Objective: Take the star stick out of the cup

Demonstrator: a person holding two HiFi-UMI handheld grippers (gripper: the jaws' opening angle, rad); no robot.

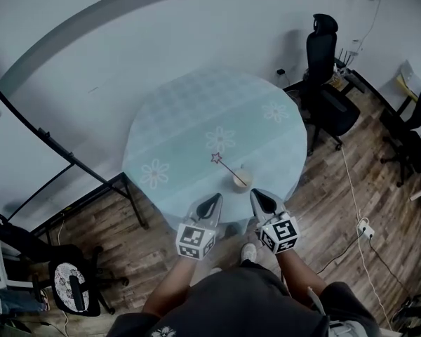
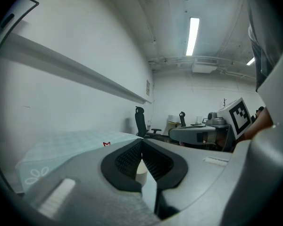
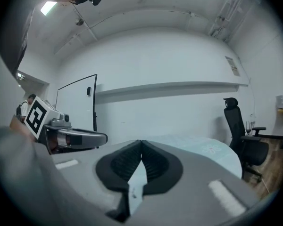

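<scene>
tongs sat nearest: left tongs (image 1: 213,201) and right tongs (image 1: 258,196), both closed on nothing, hung at the table (image 1: 168,118) edge. just beyond stood the cup (image 1: 240,180), the star stick (image 1: 224,166) leaning out leftward. the reach seemed not yet begun; next, one pair needed to open around the stick.

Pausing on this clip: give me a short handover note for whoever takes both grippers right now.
Left hand-held gripper: jaws together, holding nothing, at the table's near edge.
Right hand-held gripper: jaws together, holding nothing, beside the left one.
Things: the cup stands on the round table near its front edge, just ahead of both grippers. The star stick sits in the cup, leaning away to the left with its star end out.
Done: nothing yet; the stick is untouched.
Left: open one gripper, close on the stick and lift it out. Steadying the cup with the other gripper may help.
</scene>
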